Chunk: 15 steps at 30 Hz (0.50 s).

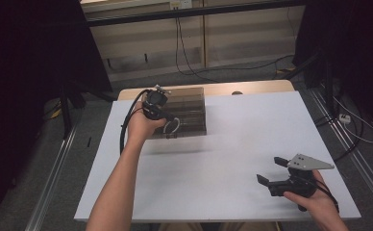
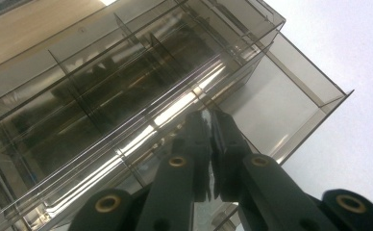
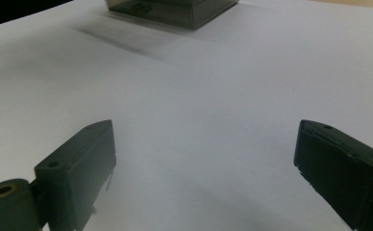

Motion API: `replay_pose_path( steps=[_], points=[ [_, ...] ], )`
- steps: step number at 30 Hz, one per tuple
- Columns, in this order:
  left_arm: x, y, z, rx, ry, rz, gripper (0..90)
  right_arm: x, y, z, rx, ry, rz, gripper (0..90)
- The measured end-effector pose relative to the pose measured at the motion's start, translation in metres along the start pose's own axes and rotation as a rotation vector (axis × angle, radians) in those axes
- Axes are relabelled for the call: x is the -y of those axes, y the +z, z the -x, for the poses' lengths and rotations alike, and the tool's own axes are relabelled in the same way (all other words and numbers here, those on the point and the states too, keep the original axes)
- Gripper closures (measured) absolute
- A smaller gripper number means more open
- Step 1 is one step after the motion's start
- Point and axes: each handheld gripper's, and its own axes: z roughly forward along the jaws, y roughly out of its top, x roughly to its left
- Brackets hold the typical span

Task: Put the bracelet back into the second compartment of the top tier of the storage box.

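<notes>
Looking at the high view first: my left gripper (image 1: 171, 126) sits at the near left face of the smoked plastic organizer box (image 1: 190, 103), far side of the white table (image 1: 252, 134); right gripper (image 1: 271, 171) rests well apart, near right, jaws wide and empty

Left gripper view: jaws pinched tight on the thin drawer edge (image 2: 208, 103), drawer (image 2: 290, 96) part-way out, its long axis running away from me

Right gripper view: box (image 3: 175, 9) far ahead, so I judge left does the pull
</notes>
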Motion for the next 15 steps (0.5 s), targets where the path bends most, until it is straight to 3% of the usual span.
replay_pose_path(
  steps=[15],
  points=[
    [0.0061, 0.0066, -0.006, -0.007, -0.013, -0.004, 86.4, 0.0, 0.0002, -0.0001, -0.001, -0.004, -0.002, 6.9]
  ],
)
